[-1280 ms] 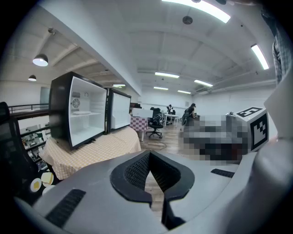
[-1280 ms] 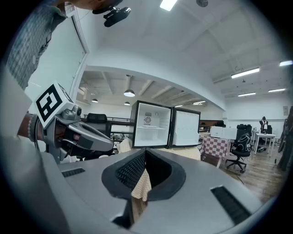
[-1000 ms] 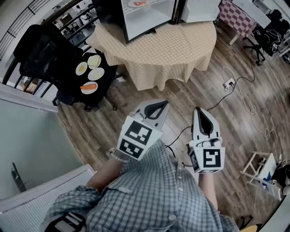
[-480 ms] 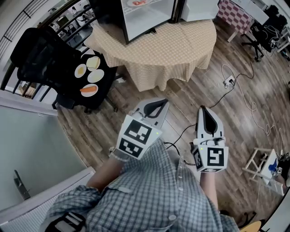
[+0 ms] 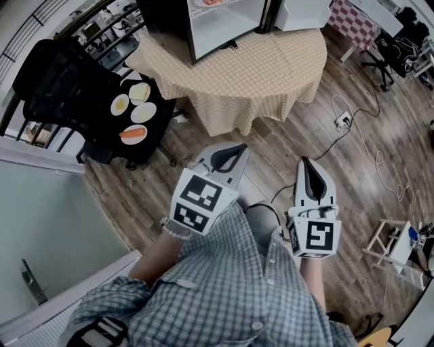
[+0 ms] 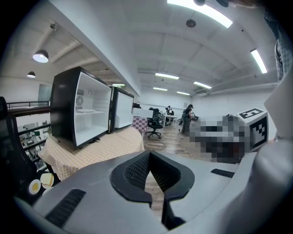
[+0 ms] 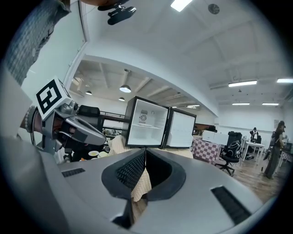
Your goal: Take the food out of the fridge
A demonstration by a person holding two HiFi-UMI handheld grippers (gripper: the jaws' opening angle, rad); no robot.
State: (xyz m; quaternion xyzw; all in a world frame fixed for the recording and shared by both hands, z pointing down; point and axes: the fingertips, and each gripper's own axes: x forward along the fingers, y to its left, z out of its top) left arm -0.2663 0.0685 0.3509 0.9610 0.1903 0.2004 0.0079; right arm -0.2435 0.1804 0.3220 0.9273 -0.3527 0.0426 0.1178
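The wood floor (image 5: 285,139) before the bench (image 5: 258,68) carried a loose cable (image 5: 327,148), a likely trip hazard. The left gripper (image 5: 239,150) and right gripper (image 5: 304,162) kept their fingers closed and empty. Left unopened, they might shove food inside the fridge (image 5: 224,27).

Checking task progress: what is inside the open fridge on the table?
The fridge shows a white interior with one shelf. In the head view a plate with reddish food sits inside, cut by the frame edge. Its black side wall covers the interior's left part.
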